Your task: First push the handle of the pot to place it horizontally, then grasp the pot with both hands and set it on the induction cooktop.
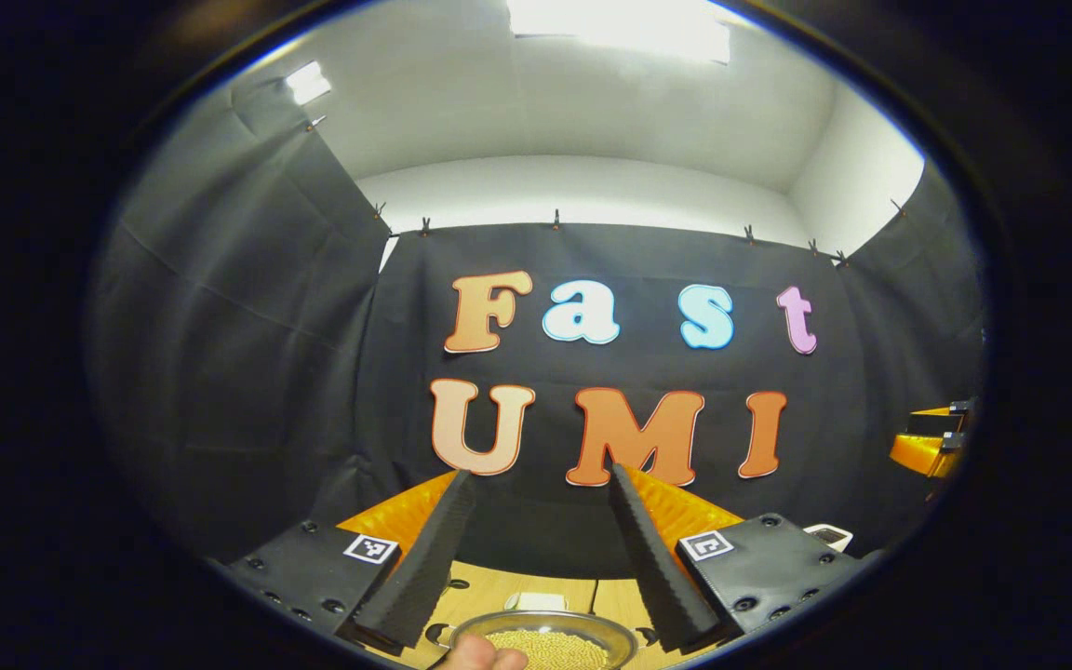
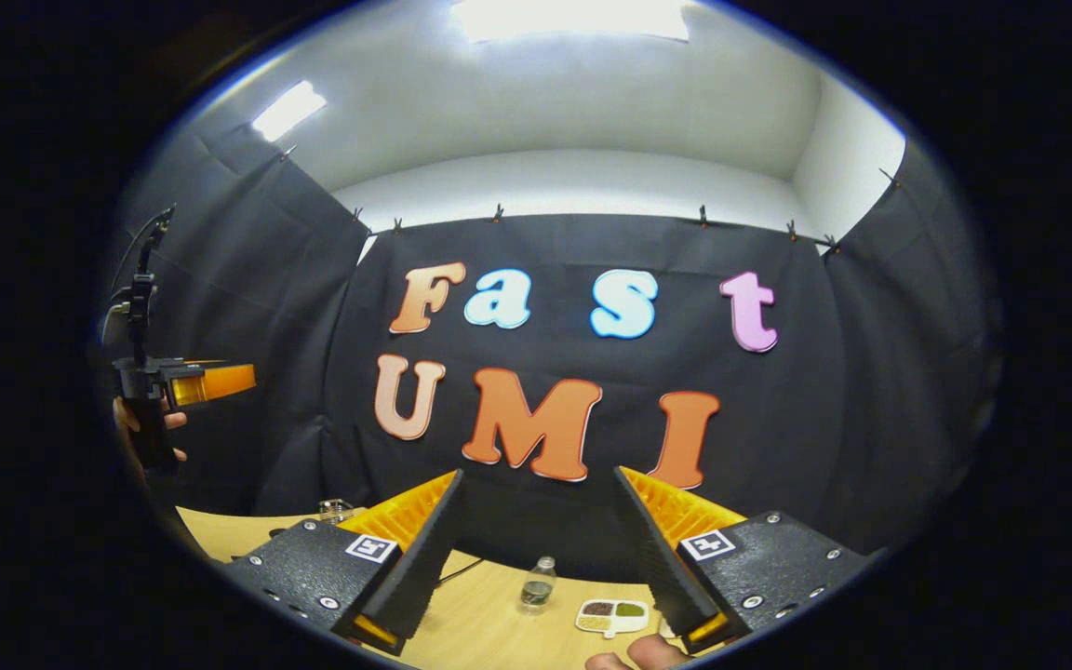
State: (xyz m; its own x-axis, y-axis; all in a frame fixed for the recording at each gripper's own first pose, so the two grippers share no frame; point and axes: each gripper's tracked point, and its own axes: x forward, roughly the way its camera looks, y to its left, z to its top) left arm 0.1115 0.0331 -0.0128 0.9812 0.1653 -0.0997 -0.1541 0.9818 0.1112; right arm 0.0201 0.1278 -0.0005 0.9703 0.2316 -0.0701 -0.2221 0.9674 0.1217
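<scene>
- Left gripper view: left gripper (image 1: pixel 536 549) held high, aimed at the booth wall, jaws spread wide with nothing between them.
- Below and just ahead of those fingers, at the bottom edge, a round metal vessel (image 1: pixel 545 640) with pale grains inside sits on the wooden table (image 1: pixel 489 591). Probably the pot, though only its rim shows. No handle visible, so its long axis cannot be told.
- A fingertip (image 1: pixel 480 659) shows at the near rim of the vessel.
- Right gripper view: right gripper (image 2: pixel 536 549) also raised, jaws spread, empty.
- Ahead of it on the table: a small bottle (image 2: pixel 537 584) and a divided dish (image 2: pixel 612 614), well below the fingers.
- Far left in the same view, the other gripper with the hand (image 2: pixel 150 428) that holds it.
- Induction cooktop not identified.
- Judgement: handle push not yet begun. The vessel lies under the left jaws, so the left hand seems nearer; both must drop and tilt down before any contact.
</scene>
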